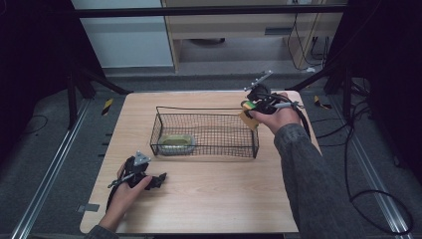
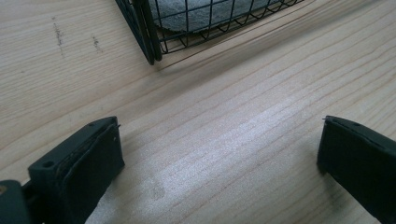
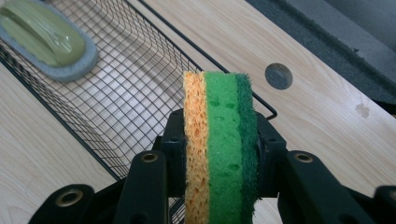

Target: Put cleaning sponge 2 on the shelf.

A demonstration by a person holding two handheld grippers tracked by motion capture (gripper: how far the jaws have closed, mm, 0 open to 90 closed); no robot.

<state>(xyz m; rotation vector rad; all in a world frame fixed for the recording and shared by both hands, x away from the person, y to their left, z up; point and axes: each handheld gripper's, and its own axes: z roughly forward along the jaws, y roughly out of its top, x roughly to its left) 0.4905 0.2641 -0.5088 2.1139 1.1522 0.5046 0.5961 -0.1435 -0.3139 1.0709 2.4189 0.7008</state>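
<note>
A stack of sponges (image 3: 219, 140), orange beside green with a dark green scouring layer, stands on edge between the jaws of my right gripper (image 3: 219, 158), which is shut on it. In the high view that right gripper (image 1: 256, 105) hovers over the right end of the black wire basket (image 1: 205, 130). A green-and-grey scrubber (image 1: 176, 142) lies in the basket's left end, and the same scrubber (image 3: 44, 39) appears at the upper left of the right gripper view. My left gripper (image 1: 158, 180) rests on the table near the front left, open, with bare wood between its fingers (image 2: 84, 168).
The wooden table (image 1: 214, 194) has a round hole (image 3: 279, 76) near its far edge, beyond the basket. A corner of the basket (image 2: 149, 42) stands just ahead of the left gripper. Black frame legs and cables surround the table on the floor.
</note>
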